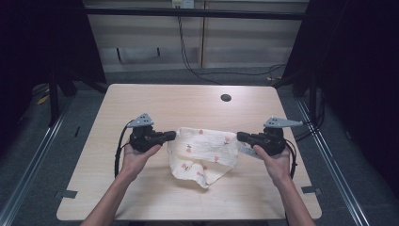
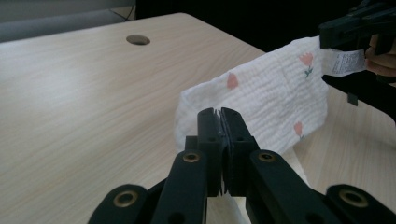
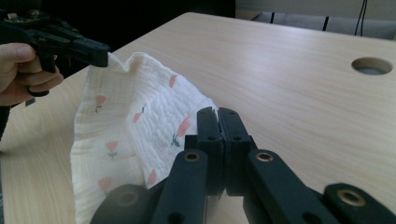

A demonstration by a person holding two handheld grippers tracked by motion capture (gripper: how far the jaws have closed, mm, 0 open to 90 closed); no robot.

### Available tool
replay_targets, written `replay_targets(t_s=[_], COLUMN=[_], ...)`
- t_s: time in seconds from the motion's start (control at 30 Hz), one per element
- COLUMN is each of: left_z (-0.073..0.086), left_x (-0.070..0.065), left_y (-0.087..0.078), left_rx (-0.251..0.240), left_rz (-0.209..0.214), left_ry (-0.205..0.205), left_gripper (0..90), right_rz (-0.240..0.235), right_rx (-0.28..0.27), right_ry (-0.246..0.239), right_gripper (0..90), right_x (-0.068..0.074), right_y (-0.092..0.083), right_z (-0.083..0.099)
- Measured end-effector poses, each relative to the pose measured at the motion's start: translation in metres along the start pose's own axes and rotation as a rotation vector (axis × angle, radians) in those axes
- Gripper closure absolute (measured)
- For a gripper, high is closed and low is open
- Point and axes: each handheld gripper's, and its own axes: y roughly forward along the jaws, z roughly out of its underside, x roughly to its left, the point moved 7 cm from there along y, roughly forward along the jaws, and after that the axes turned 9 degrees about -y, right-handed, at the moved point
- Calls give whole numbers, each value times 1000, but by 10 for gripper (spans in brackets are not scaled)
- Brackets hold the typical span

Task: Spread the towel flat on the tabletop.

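Presently catalogued: one white crinkled cotton cloth printed with small pink flowers [image 1: 203,153], hanging just below the middle of the high view, stretched between two grippers. Its upper edge runs nearly level from one grip to the other; the lower part sags in folds toward the pale wood-grain bench [image 1: 141,197], with the lowest corner pointing to the bottom of the frame. Whether that corner touches the bench cannot be told.

Left gripper [image 1: 173,135]: black, held in a hand at left of centre in the high view, with a grey three-cornered plate on top. Jaws clenched on the cloth's left upper corner; in the left gripper view [image 2: 221,114] the jaws meet with white fabric pinched between them, and the cloth stretches away to the upper right of that frame.

Right gripper [image 1: 239,136]: black, held in a hand at right of centre, likewise topped by a grey plate. Jaws clenched on the cloth's right upper corner; in the right gripper view [image 3: 218,113] the fabric spreads to the left of the closed jaws.

Small white printed care label [image 2: 345,61]: at the cloth's far corner, just beside the right gripper.

Round dark hole [image 1: 226,98]: in the bench top, upper centre, well apart from the cloth.
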Motion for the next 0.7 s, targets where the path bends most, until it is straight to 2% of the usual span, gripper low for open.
replay_targets(t_s=[0.33,0.43,0.53,0.6,0.67,0.7], left_z=[-32,-39,-48,-54,-58,-60], left_x=[-8,-8,-12,-14,-18,-20], left_y=[-35,-44,-58,-66,-73,-75], left_rx=[-106,-108,-143,-162,-179,-184], left_rz=[25,14,18,2,11,15], left_ry=[24,44,58,71,71,84], left_gripper=[880,880,880,880,880,880], right_rz=[0,-4,-7,-3,1,-1], right_rx=[-56,-79,-111,-121,-125,-127], right_ry=[-69,-72,-90,-96,-103,-106], right_gripper=[895,896,896,897,897,898], right_x=[9,13,20,22,22,23], right_y=[-27,-34,-44,-49,-53,-55], right_z=[-45,-56,-70,-77,-81,-83])
